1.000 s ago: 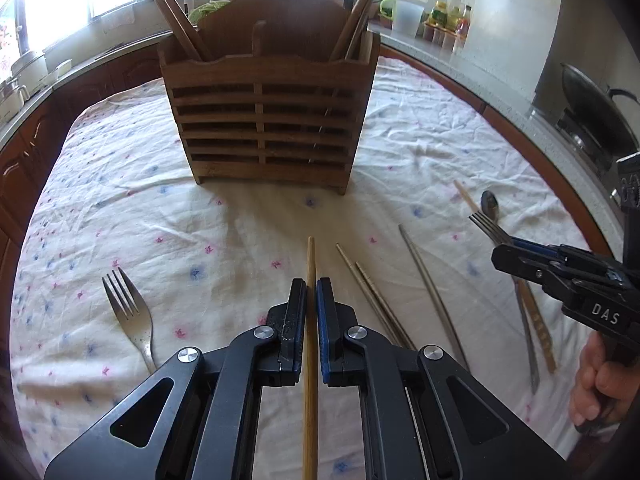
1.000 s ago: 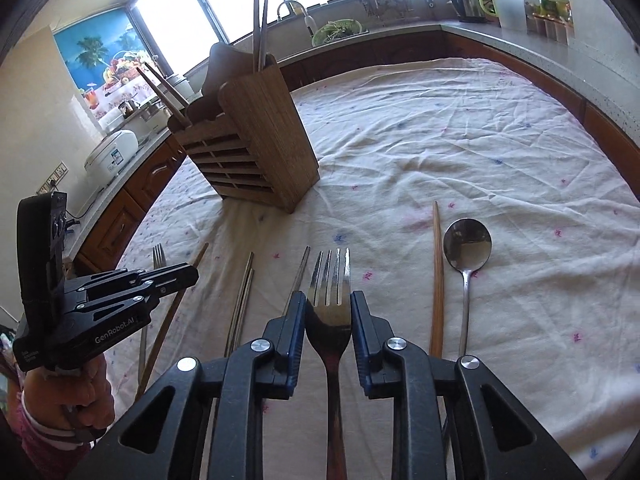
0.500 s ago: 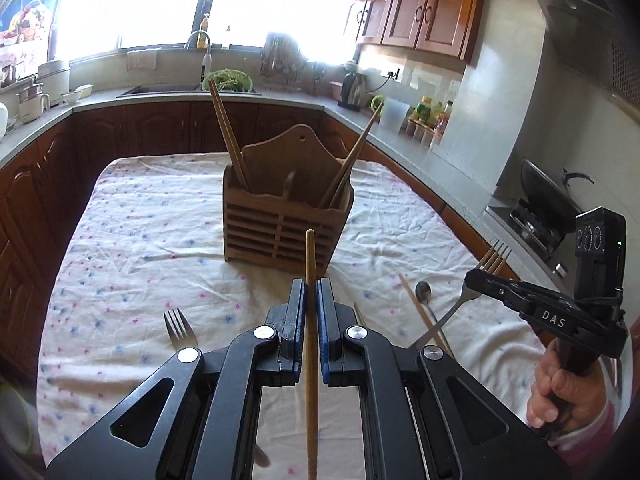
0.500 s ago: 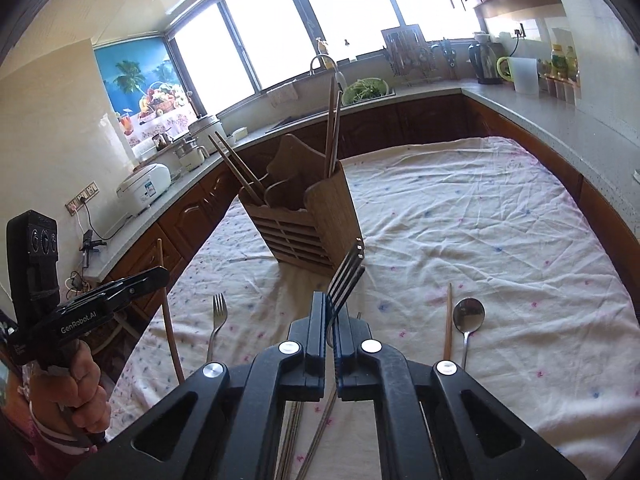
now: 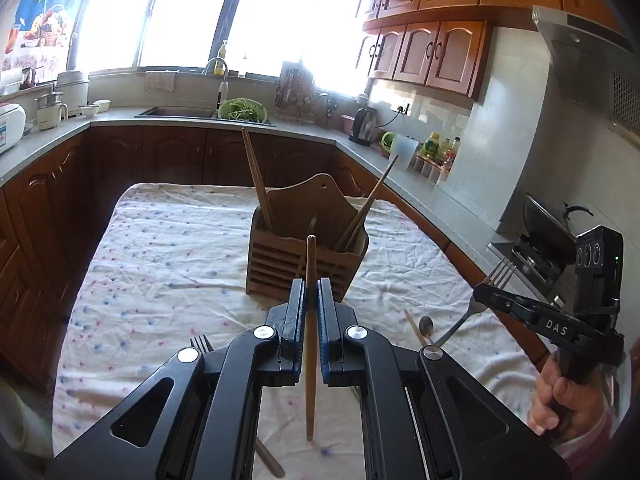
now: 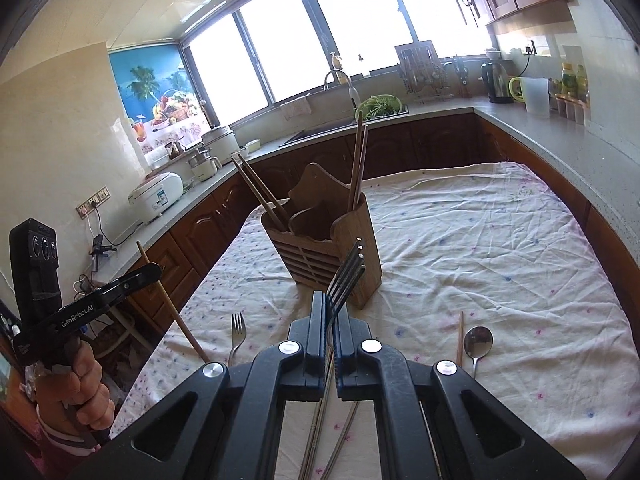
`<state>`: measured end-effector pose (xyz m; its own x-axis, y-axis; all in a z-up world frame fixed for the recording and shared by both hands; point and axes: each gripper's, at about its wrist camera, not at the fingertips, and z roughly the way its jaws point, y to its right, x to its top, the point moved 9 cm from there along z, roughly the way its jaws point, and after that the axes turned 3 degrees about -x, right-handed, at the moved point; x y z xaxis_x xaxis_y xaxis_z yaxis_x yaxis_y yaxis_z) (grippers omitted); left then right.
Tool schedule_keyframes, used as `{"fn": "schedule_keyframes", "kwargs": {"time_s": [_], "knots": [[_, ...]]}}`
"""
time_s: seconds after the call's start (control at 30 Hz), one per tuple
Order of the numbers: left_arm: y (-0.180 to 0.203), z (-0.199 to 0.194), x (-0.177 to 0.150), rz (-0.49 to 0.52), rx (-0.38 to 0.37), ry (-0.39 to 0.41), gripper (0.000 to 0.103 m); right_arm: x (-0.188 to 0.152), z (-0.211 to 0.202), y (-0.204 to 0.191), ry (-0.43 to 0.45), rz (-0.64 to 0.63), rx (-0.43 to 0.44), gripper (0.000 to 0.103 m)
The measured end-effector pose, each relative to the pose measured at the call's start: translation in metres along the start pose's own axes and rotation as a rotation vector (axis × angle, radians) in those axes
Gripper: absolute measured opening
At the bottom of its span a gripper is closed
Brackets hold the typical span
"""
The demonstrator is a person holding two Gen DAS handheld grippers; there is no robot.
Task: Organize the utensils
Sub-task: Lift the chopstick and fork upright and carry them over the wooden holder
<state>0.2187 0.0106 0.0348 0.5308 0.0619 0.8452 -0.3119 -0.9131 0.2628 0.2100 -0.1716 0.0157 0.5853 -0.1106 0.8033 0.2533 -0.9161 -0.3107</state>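
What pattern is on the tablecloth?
White tablecloth with small pink and blue flecks, clearest in the right wrist view.

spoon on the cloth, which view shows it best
The right wrist view: the spoon lies with its whole bowl in sight beside a wooden chopstick. The left wrist view shows only its small bowl, handle hidden behind the left gripper.

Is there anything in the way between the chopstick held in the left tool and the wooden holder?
Nothing visible stands between them. The left tool holds the chopstick in the air, and only bare tablecloth lies before the wooden holder. The holder's compartments already contain some chopsticks, but their tops look open.
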Motion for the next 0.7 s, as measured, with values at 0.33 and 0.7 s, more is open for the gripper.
{"fn": "schedule_keyframes", "kwargs": {"time_s": [0.33, 0.7], "knots": [[-0.010, -0.009, 0.028, -0.009, 0.013, 0.068, 0.005, 0.025, 0.000, -0.009, 0.038, -0.006, 0.026, 0.003], [-0.018, -0.013, 0.076, -0.003, 0.015, 0.165, 0.005, 0.062, 0.007, -0.020, 0.087, -0.005, 0.062, 0.003]]}}
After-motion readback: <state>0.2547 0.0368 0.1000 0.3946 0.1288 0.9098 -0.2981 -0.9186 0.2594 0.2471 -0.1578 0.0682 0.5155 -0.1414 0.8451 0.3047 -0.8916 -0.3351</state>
